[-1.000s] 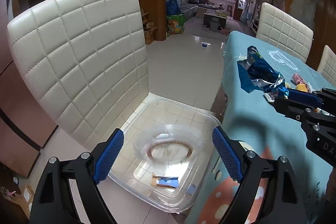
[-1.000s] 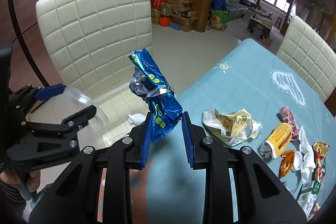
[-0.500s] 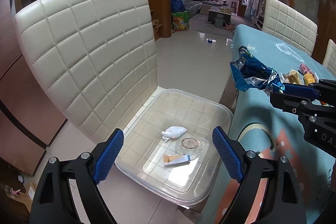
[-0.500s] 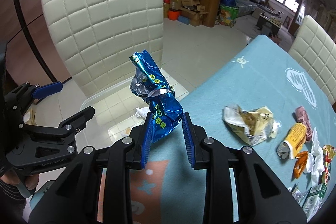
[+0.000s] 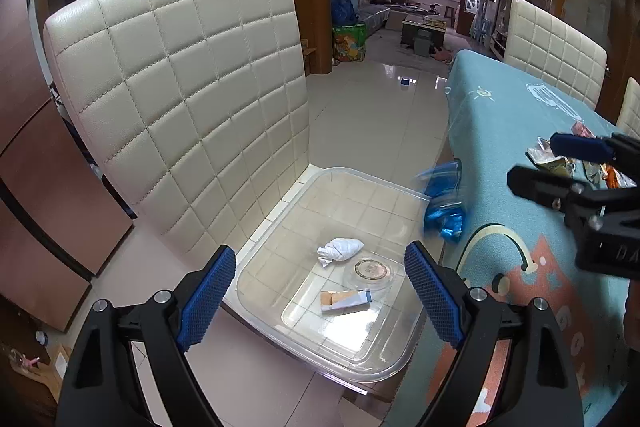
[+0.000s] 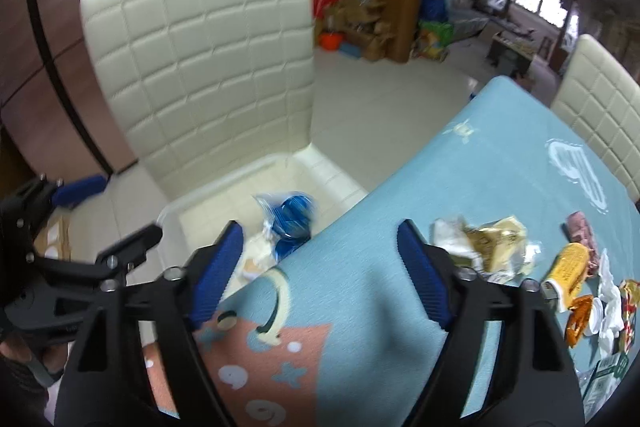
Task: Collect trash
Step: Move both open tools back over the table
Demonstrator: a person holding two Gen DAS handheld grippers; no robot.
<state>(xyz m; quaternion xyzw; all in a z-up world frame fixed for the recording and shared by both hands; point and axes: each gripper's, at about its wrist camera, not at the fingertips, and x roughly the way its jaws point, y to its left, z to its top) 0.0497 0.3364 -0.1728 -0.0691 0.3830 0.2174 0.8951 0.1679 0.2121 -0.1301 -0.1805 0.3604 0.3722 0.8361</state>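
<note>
Opening right tongs (image 6: 320,267) — blue wrapper (image 5: 444,205) blurred at bin rim (image 5: 376,181)

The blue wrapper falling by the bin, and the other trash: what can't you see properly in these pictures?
- Blue wrapper: smeared by motion in both views, so its print is unreadable and whether it will land in the clear bin is unclear.
- Trash pile: right wrist view, cut off by the dark lens edge.
- Right gripper: its fingers are opening, nothing between them.
- Round lid: label too small.
</note>
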